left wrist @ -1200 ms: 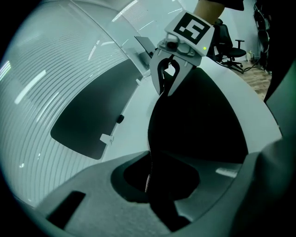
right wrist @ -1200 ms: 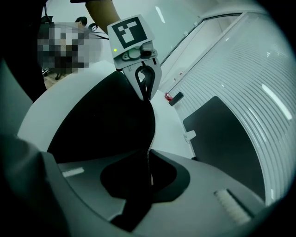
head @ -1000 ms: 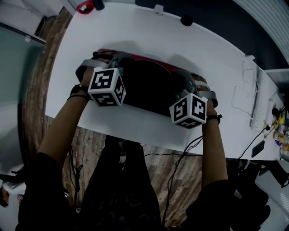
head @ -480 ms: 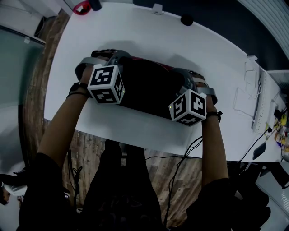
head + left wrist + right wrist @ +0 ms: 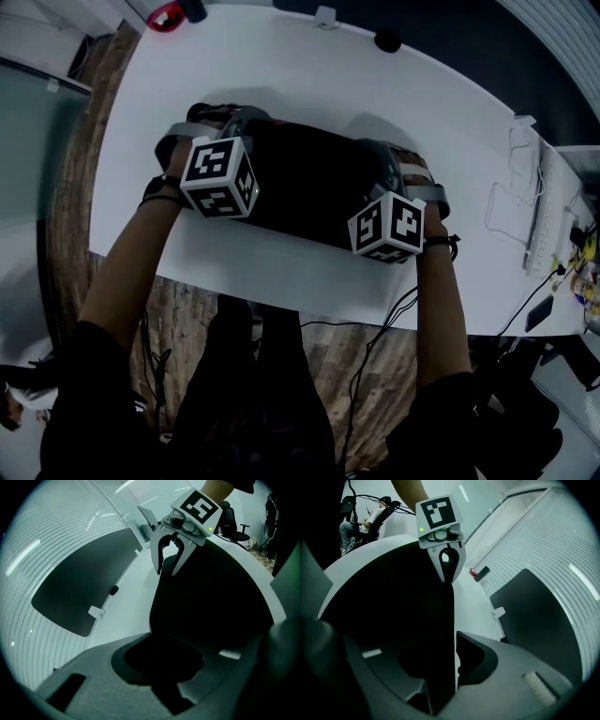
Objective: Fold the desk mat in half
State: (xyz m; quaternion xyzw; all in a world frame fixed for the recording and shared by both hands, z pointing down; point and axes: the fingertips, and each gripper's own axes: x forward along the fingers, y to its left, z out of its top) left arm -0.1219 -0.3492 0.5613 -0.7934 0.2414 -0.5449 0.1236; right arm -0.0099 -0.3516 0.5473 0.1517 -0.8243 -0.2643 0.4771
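Desk mat [image 5: 309,187] lies black on white table [image 5: 422,103].

The desk mat [image 5: 309,183] is looking plain black, perhaps darker than it is in this dim light. Around the mat the table [image 5: 375,94] is showing white. At the mat's ends, marker cubes [image 5: 222,176] are showing black-and-white squares. Left of the mat, the floor [image 5: 75,187] is showing brown wood grain.

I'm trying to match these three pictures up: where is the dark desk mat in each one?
Head view: the desk mat lies mid-picture, across the white table.
Left gripper view: it fills the centre and right, with the white table to its left.
Right gripper view: it fills the centre and left, with the white table to its right.
Shared landmark: the white table under it.
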